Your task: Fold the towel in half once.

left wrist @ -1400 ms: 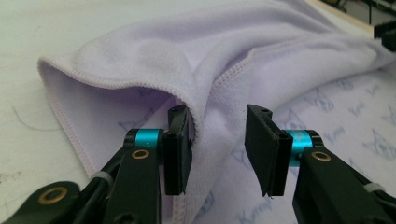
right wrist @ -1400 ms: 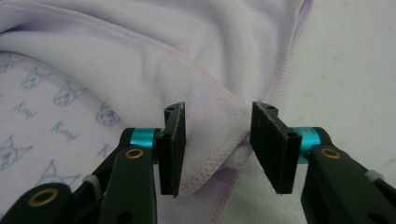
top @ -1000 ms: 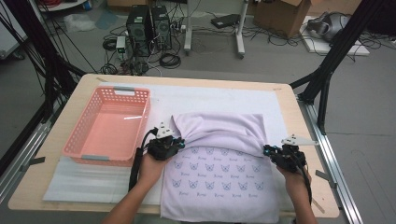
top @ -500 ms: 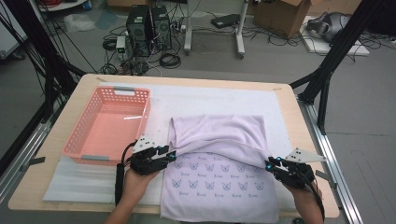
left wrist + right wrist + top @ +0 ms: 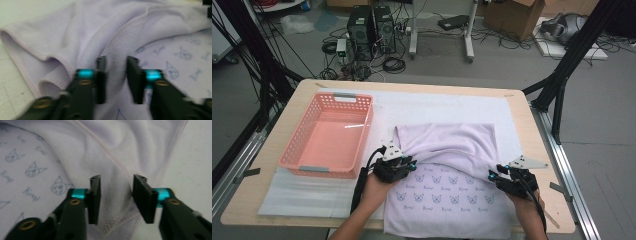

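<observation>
A soft lilac cloth (image 5: 447,170) of knitted, faintly fleecy fabric is spread on the near half of the table (image 5: 532,125), over a thin white mat (image 5: 437,107); its far portion is folded back toward the person, so that a plain reverse side with stitched hems is laid over a face printed with small blue cat heads and lettering. The fold is rumpled into loose ridges at both ends. A pink plastic basket (image 5: 329,137), rectangular with latticed walls, is stood just left of the cloth. The left gripper (image 5: 404,165) is held low at the left end of the fold, forearm brought in from the near edge; its black jaws are seen with a narrow gap between them, having just been closing, and a ridge of the folded cloth is seen between the pads, though a firm pinch cannot be told through the blur. The right gripper (image 5: 493,176) is held low at the right end of the fold; its jaws are parted wider, with the hemmed edge lying slack between them and not pressed by either pad.
</observation>
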`<state>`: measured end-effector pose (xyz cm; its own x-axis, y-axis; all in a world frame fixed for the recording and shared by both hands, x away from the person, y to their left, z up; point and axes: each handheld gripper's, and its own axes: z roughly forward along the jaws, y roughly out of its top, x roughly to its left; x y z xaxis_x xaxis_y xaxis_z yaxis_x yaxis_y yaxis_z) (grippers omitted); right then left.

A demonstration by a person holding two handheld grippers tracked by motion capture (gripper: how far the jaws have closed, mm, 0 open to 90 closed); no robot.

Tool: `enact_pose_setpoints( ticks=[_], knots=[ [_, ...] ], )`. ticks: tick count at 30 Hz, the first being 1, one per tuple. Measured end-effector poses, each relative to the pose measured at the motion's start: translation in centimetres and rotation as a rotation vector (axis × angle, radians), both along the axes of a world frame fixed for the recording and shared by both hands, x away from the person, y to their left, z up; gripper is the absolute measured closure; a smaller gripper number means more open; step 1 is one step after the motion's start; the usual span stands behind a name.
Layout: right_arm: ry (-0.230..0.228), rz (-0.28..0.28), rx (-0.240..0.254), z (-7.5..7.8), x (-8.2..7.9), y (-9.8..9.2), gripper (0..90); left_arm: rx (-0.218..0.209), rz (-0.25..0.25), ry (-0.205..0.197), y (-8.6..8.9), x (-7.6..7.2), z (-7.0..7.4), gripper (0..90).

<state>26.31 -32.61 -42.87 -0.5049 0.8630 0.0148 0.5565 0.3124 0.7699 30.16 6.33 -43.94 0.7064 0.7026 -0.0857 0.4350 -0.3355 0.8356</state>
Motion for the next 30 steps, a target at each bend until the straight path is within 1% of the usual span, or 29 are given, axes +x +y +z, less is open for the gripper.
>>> enact_pose_setpoints(
  ticks=[2, 3, 4, 6, 8, 9, 12, 14, 16, 20, 24, 30],
  knots=[
    [0.031, 0.02, -0.002, -0.3, 0.1, 0.0, 81.9, -0.021, 0.019, 0.016, 0.2, -0.2, -0.1, 83.6],
    [0.038, 0.03, -0.012, -0.3, 0.0, 0.1, 84.5, -0.034, 0.02, 0.018, 0.5, -0.3, -0.1, 83.8],
    [0.033, 0.037, -0.021, -0.3, 0.0, 0.1, 85.5, -0.046, 0.025, 0.017, 0.8, -0.5, -0.1, 84.0],
    [0.024, 0.046, -0.02, -0.1, -0.3, 0.2, 86.0, -0.062, 0.023, 0.017, 1.4, -0.9, 0.0, 84.1],
    [0.014, 0.05, 0.002, 0.3, -0.6, 0.1, 86.1, -0.076, 0.013, 0.013, 2.1, -1.5, 0.1, 84.0],
    [0.01, 0.049, 0.011, 0.4, -0.9, 0.0, 86.0, -0.089, 0.008, 0.012, 2.4, -1.8, 0.2, 83.8],
    [-0.002, 0.07, 0.018, 0.9, -2.2, -0.2, 86.0, -0.101, 0.001, 0.002, 3.2, -3.1, 0.5, 83.0],
    [-0.008, 0.074, 0.023, 1.1, -3.0, -0.4, 86.0, -0.125, -0.002, -0.007, 3.7, -4.1, 0.6, 82.9],
    [-0.01, 0.08, 0.032, 1.1, -3.5, -0.5, 86.0, -0.126, -0.006, -0.012, 3.9, -4.9, 0.5, 83.0],
    [-0.007, 0.099, 0.029, 0.8, -4.4, -0.2, 86.0, -0.119, -0.006, -0.016, 3.9, -6.2, 0.3, 83.0],
    [-0.006, 0.11, 0.021, 0.7, -5.4, 0.0, 86.0, -0.108, 0.006, -0.017, 4.2, -7.4, 0.0, 82.9],
    [-0.003, 0.104, 0.024, 0.7, -7.2, -0.3, 86.0, -0.101, 0.004, -0.021, 4.2, -9.5, -0.1, 83.4]
  ],
)
